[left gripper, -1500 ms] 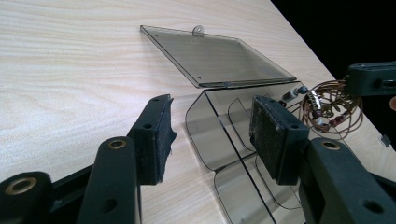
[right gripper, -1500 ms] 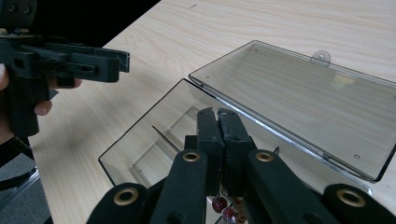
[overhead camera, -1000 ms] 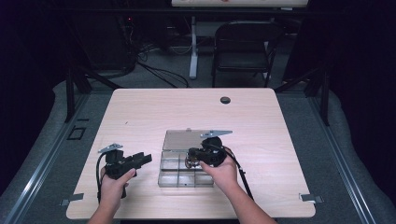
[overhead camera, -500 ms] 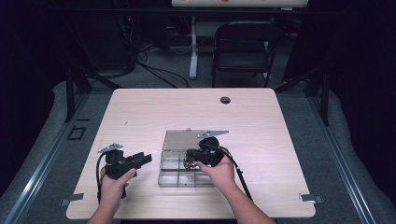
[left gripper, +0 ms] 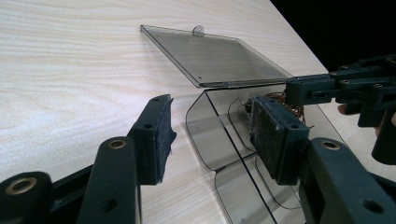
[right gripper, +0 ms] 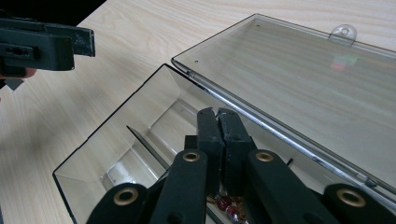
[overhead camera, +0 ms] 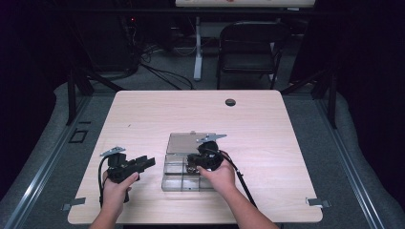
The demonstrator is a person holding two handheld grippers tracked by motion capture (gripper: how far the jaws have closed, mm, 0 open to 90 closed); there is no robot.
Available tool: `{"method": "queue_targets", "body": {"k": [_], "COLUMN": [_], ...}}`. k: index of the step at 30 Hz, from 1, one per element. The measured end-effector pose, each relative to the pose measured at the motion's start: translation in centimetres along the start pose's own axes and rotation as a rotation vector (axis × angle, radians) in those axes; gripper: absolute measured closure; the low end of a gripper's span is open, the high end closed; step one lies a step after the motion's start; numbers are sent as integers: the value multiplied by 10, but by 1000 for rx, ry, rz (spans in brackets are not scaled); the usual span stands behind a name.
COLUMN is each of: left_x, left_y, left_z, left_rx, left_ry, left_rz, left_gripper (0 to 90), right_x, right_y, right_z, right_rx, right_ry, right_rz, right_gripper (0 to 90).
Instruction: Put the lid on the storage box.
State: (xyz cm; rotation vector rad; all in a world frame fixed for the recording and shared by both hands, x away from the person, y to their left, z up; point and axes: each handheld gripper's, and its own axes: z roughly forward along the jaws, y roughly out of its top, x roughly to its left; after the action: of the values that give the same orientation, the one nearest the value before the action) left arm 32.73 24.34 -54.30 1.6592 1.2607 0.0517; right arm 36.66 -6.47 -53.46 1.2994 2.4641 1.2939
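Note:
A clear plastic compartment box (overhead camera: pixel 177 177) sits mid-table, its lid (overhead camera: pixel 187 142) lying open flat behind it. My right gripper (overhead camera: pixel 191 163) reaches into the box (right gripper: pixel 116 140) from the right, jaws shut (right gripper: pixel 218 115) with nothing visible between the tips. A brownish beaded strand (right gripper: pixel 227 205) lies under its fingers; in the left gripper view the strand (left gripper: pixel 286 99) lies by the right gripper (left gripper: pixel 327 88). My left gripper (overhead camera: pixel 145 162) hovers left of the box with its jaws open (left gripper: pixel 215 133), the box's near corner (left gripper: pixel 205 126) between the pads but untouched.
A black grommet (overhead camera: pixel 230 102) sits in the table's far side. A folding chair (overhead camera: pixel 248 47) and floor cables (overhead camera: pixel 157 71) lie beyond the table. Bare wood (overhead camera: pixel 296 143) surrounds the box. The left gripper (right gripper: pixel 42 46) shows in the right gripper view's corner.

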Motion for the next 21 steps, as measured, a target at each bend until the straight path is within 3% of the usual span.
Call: {"method": "queue_targets", "body": {"k": [14, 21], "left_x": [0, 0], "left_y": [0, 0], "left_z": [0, 0], "left_rx": [2, 1], "left_ry": [1, 0], "left_rz": [-1, 1], "left_gripper": [492, 492], "right_x": [-3, -9], "right_y": [-3, -4], "right_z": [12, 14], "right_rx": [40, 41], "right_ry": [34, 80], "right_rz": [22, 92], "right_gripper": [890, 889]}}
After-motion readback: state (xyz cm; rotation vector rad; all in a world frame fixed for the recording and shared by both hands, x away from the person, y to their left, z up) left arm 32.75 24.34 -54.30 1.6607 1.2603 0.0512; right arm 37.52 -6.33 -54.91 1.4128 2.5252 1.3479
